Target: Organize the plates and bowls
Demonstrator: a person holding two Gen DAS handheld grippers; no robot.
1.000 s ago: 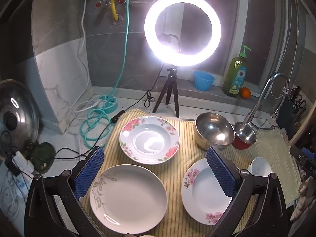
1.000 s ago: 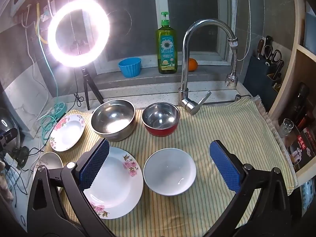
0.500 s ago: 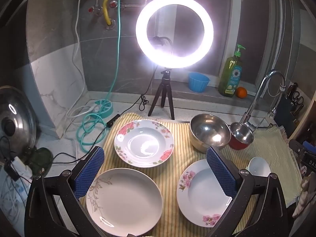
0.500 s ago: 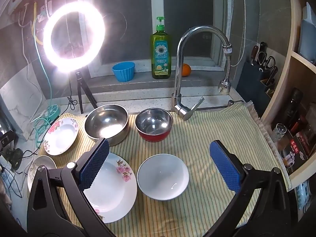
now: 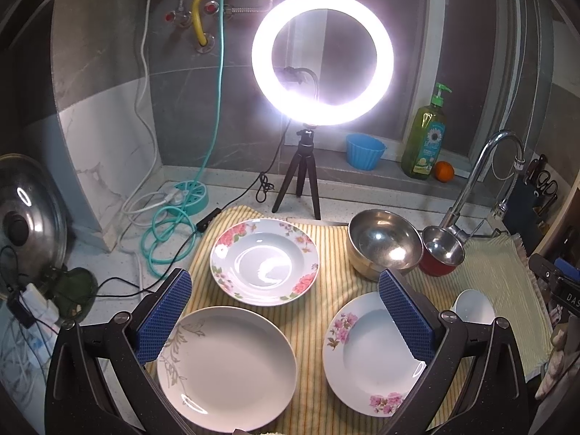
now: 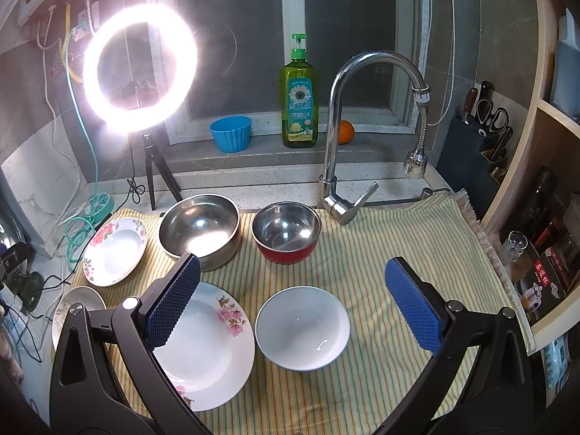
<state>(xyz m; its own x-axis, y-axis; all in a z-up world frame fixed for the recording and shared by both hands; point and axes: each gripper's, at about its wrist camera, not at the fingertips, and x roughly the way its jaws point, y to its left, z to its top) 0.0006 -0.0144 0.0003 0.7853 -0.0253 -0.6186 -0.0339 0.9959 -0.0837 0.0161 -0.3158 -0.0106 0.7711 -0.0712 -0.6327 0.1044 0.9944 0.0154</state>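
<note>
Both the left gripper (image 5: 284,313) and right gripper (image 6: 291,302) hover wide apart and empty above the striped cloth (image 6: 398,246), where the white bowl (image 6: 302,328) lies; it looks glazed, slippery and fragile, best pinched at its rim.

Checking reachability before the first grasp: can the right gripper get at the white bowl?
Probably yes: the right gripper is open, the white bowl lies just ahead between its jaws, nothing stacked in it.

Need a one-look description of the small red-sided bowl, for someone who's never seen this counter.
Find the chrome faucet behind the striped yellow cloth. At its base, left of the lever, sits the red-sided bowl, beside the larger steel bowl. It is the only bowl with a red outside; its neighbour is bare metal, and the white bowl lies nearer.
</note>
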